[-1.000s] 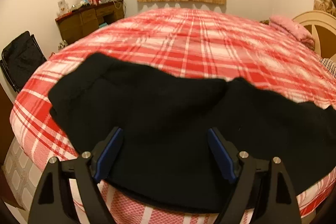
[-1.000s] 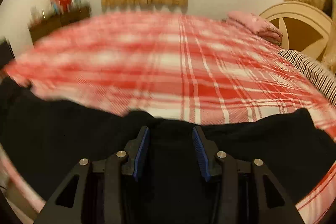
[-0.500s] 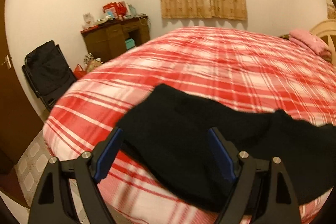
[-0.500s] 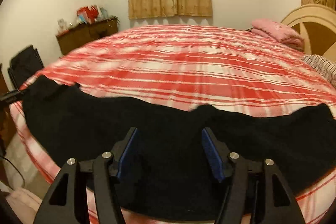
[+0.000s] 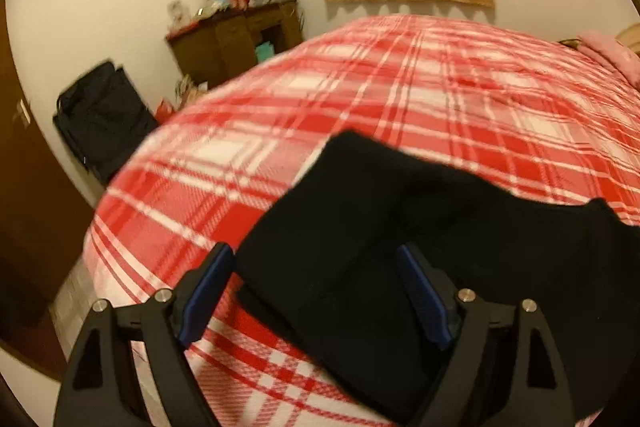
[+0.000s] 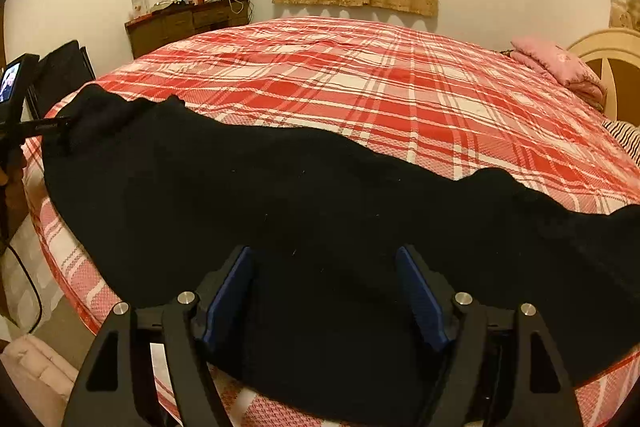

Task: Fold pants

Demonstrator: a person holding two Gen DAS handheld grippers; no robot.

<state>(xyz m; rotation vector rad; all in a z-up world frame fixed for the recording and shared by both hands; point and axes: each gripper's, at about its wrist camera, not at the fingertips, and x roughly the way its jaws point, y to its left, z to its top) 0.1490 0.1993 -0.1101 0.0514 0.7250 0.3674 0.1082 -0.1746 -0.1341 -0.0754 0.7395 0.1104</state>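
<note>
Through my left wrist camera, I am looking down along my left gripper (image 5: 316,281), whose jaws are standing spread with nothing pinched. The black pants (image 5: 400,239) are lying on the plaid bed (image 5: 360,99), at its near edge, and one end of them is sitting between my spread fingers without either pad pressing on it. That end is looking doubled, a top layer lying over a lower one, so I am judging a first fold to be in place here. The picture is smearing, and the pants are running out of view to the right, so I cannot tell their full outline.

Through my right wrist camera, my right gripper (image 6: 324,289) is hanging over the pants (image 6: 320,195) along the same near edge of the bed (image 6: 400,87). Its jaws have just been opening and are now standing apart; cloth is lying between them, yet the pads are not clamping it. The pants are stretching as one long strip along the bed's near edge, so I am judging that the crosswise folds are still left to do. The black cloth is hiding its own seams and layers, and its right end is cut off by the frame.
</note>
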